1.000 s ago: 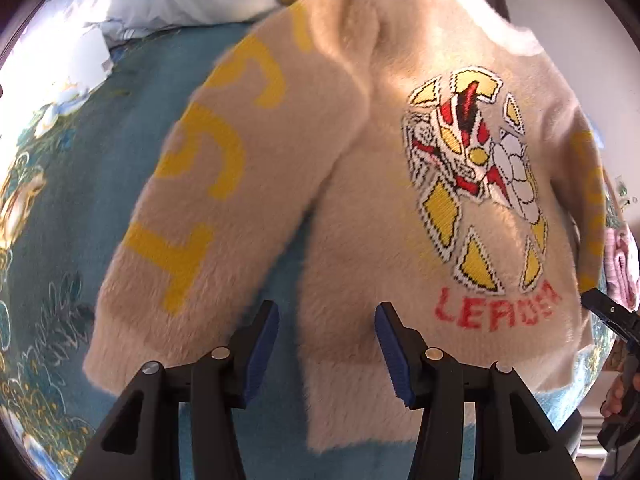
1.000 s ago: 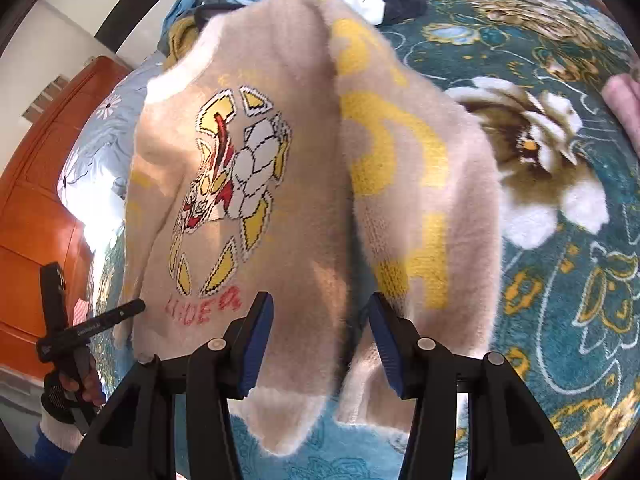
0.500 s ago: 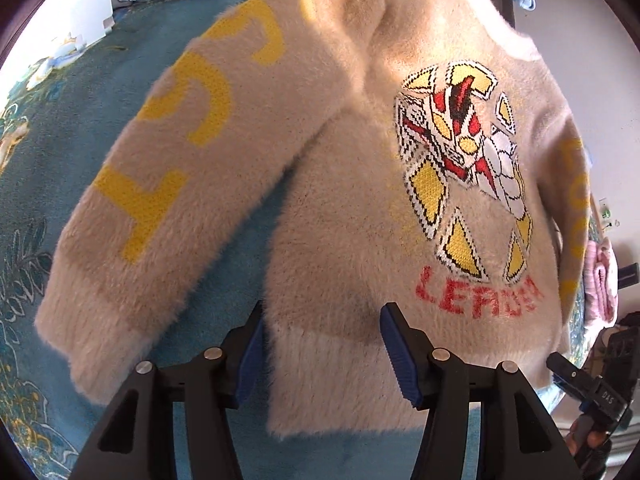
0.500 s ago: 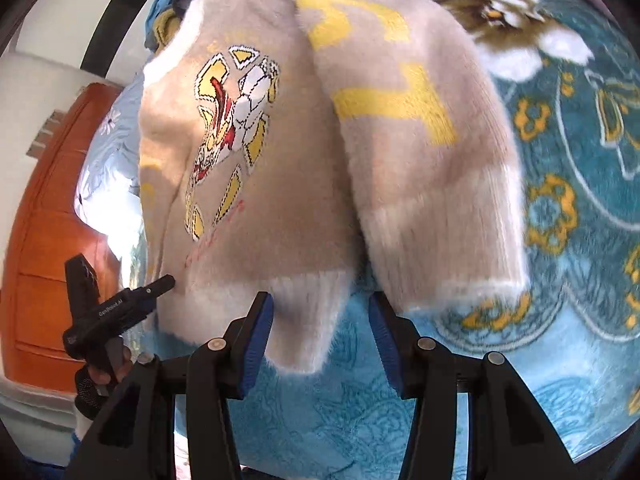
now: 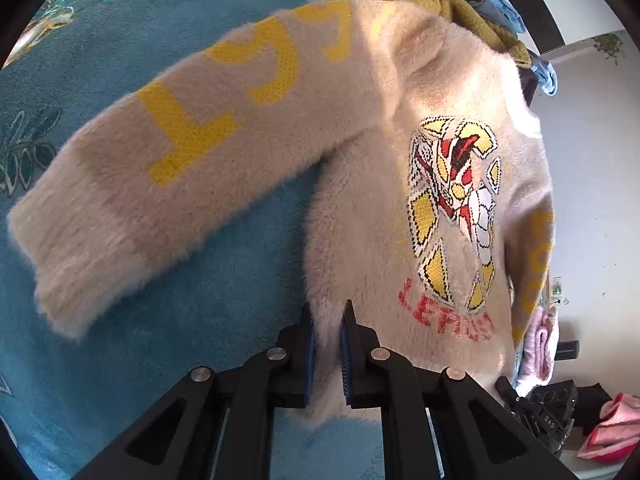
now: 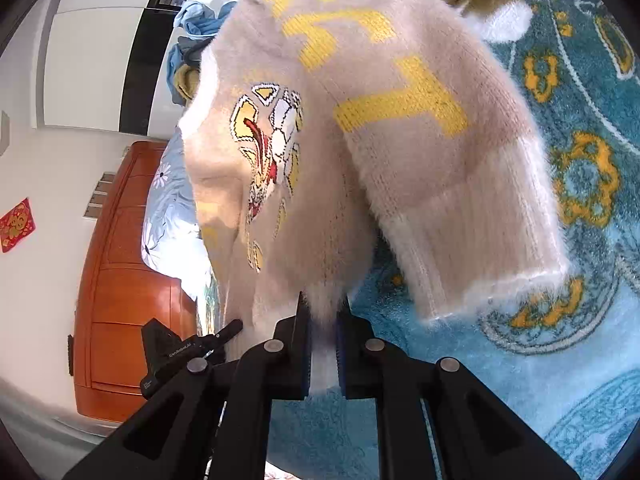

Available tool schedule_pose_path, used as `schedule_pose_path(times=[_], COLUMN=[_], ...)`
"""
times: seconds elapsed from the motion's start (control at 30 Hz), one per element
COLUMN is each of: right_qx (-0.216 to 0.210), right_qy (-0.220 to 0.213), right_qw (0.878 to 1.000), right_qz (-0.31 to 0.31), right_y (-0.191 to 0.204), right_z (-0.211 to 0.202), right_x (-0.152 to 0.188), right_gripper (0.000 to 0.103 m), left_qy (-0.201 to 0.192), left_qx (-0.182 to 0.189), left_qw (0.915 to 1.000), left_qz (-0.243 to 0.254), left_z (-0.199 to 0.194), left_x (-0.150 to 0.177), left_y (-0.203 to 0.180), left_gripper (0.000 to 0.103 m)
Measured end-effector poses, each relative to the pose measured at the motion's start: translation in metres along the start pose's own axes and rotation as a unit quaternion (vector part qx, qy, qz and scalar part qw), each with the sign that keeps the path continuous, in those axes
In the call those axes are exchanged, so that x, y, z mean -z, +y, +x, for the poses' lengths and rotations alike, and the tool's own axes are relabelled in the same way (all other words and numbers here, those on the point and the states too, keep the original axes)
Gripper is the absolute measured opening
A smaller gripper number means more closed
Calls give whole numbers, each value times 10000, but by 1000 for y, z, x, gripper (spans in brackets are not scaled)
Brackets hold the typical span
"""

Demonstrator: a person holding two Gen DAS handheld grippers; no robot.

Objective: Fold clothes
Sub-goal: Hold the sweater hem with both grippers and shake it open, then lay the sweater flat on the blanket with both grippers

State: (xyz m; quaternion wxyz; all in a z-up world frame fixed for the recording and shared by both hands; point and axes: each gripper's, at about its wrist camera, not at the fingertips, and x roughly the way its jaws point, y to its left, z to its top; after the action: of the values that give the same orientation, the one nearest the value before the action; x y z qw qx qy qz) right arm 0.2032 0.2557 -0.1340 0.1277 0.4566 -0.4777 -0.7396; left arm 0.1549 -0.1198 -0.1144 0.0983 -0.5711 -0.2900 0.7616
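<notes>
Fabric fills both your pinches: your left gripper (image 5: 325, 354) clamps the bottom hem of the fuzzy beige knitted sweater with yellow sleeve letters (image 5: 360, 208), and your right gripper (image 6: 323, 350) clamps the hem's other corner. Ahead of both, the sweater lies spread across the teal floral plush blanket (image 6: 580, 340), sleeves out.

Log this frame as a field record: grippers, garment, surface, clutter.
left gripper: shut on the hem corner of the sweater
right gripper: shut on the other hem corner
sweater: fuzzy beige, front up, red and yellow figure with red lettering; both sleeves spread outward, yellow letters on them
sweater state: unfolded
surface: teal floral blanket
clutter: clothes pile beyond the collar; pink garment at the edge
background: orange wooden cabinet
</notes>
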Motion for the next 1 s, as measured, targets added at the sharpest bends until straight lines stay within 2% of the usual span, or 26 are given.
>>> schedule_pose_path(times=[0.17,0.3,0.4,0.5,0.6,0.7,0.73,0.8,0.9,1.0], right_qx=[-114,-154,-122,23,165,407,480,745,1039,1628], right_qy=[-126,-139,-165,-157,-111,-160,-182,-287,-555,-534], right_qw=[9996,9994,9992,9994,9984,9945,9927,9874,9822,9690], right_qz=[-227,-284,-344,-320,-537,-947,-1089,-1370,-1464,-1780], right_y=[8,3,-3,-12,-8,3,6,11,10,13], right_z=[-25,-51,-69,-74,-71,-75,-77,-83,-98,-95], right_x=[0,8,19,23,21,18,17,16,6,-4], right_gripper=[9,9,8,9,9,11,12,13,17,29], left_qy=[-8,266,426,457,394,270,224,-2,-473,-707], left_qx=[48,14,-44,-101,-151,-401,-502,-864,-1280,-1356], left_qw=[9994,9970,9962,9971,9980,9953,9935,9880,9789,9772], left_qz=[337,732,753,602,465,837,997,1279,1523,1469], left_z=[-10,-21,-22,-20,-14,-23,-27,-39,-65,-77], left_x=[4,30,52,66,60,55,54,48,36,21], left_y=[-9,-15,-9,1,0,-11,-15,-22,-24,-22], left_gripper=[10,10,10,10,10,13,16,37,58,61])
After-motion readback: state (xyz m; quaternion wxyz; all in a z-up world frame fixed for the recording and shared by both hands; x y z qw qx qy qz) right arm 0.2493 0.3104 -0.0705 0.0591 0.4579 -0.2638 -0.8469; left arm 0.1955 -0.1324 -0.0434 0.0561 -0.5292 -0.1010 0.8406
